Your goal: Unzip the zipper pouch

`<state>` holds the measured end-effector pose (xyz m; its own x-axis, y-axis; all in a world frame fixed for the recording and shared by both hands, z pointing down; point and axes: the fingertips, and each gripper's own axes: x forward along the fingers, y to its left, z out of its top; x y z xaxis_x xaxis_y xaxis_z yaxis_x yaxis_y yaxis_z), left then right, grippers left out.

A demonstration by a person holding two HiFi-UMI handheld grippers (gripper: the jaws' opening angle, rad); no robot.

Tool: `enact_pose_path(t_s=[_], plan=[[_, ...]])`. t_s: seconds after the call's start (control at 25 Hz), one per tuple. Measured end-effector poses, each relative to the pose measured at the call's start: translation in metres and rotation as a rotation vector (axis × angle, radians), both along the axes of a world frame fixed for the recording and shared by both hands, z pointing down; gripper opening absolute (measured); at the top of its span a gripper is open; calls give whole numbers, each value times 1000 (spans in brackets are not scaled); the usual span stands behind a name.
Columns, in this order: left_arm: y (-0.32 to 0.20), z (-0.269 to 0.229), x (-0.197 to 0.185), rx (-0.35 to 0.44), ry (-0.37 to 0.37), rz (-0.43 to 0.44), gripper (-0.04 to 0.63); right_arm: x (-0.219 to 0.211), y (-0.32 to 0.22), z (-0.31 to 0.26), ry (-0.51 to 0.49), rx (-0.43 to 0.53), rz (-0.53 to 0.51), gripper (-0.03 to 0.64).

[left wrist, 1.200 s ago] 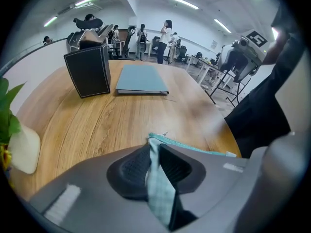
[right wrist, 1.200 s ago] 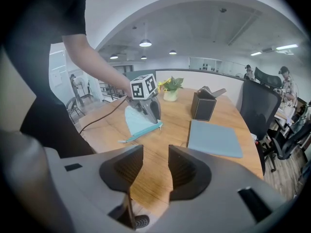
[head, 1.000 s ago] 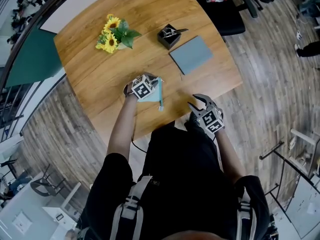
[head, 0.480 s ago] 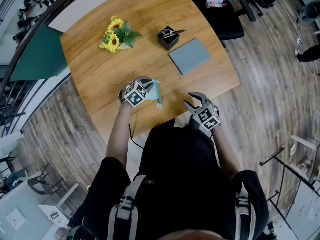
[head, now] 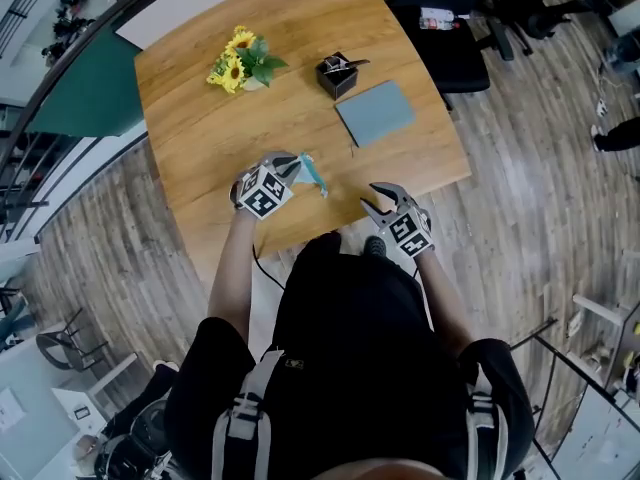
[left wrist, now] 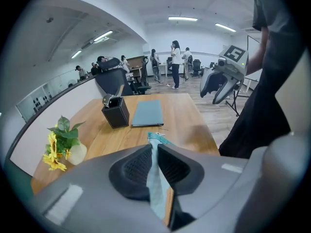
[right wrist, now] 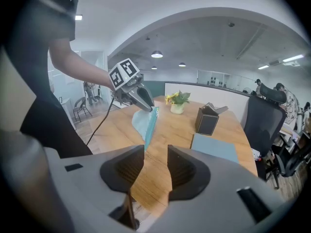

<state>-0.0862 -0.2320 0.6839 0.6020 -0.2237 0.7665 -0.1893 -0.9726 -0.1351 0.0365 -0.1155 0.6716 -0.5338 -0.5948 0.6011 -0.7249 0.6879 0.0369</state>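
Observation:
The teal zipper pouch (head: 312,173) is lifted off the wooden table (head: 200,128) near its front edge. My left gripper (head: 290,165) pinches it, and its jaws are closing on the thin fabric (left wrist: 156,178) that runs up between the pads. In the right gripper view the pouch (right wrist: 145,120) hangs edge-on below the left gripper (right wrist: 146,103). My right gripper (head: 378,200) hovers to the right of the pouch at the table's front edge. Its jaws (right wrist: 156,152) stand open with only table showing between them.
A vase of sunflowers (head: 243,63) stands at the back left. A black pen holder (head: 337,73) and a grey-blue notebook (head: 375,112) lie at the back right. A black office chair (head: 440,38) sits beyond the table. People stand far off in the room.
The pouch in my left gripper has swung from hanging toward the table's front edge to pointing away from me. My right gripper has shifted slightly inward and toward the table.

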Motion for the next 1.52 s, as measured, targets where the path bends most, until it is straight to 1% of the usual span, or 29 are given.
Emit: enact_pose_path(t_s=[0.16, 0.24, 0.44, 0.56, 0.6, 0.72, 0.92, 1.12, 1.32, 1.52], plan=[[13, -21, 13, 85, 39, -39, 43, 9, 8, -8, 0, 14, -30, 149], [21, -31, 18, 115, 59, -57, 42, 13, 15, -9, -1, 13, -43, 147], [39, -54, 25, 153, 117, -96, 41, 14, 24, -15, 5, 29, -78, 146], [51, -65, 23, 186, 136, -114, 41, 9, 26, -19, -8, 46, -112, 143], [55, -68, 23, 194, 141, -120, 41, 8, 26, -22, -11, 52, -124, 132], [67, -76, 22, 210, 148, -143, 40, 3, 27, -31, -19, 70, -159, 118], [84, -94, 18, 238, 156, -185, 41, -11, 29, -48, -2, 127, -242, 101], [95, -105, 11, 261, 153, -216, 40, -35, 27, -65, 6, 219, -332, 64], [105, -118, 14, 285, 155, -230, 40, -50, 24, -86, -16, 275, -391, 57], [113, -123, 24, 300, 162, -225, 40, -58, 18, -102, -30, 327, -420, 60]])
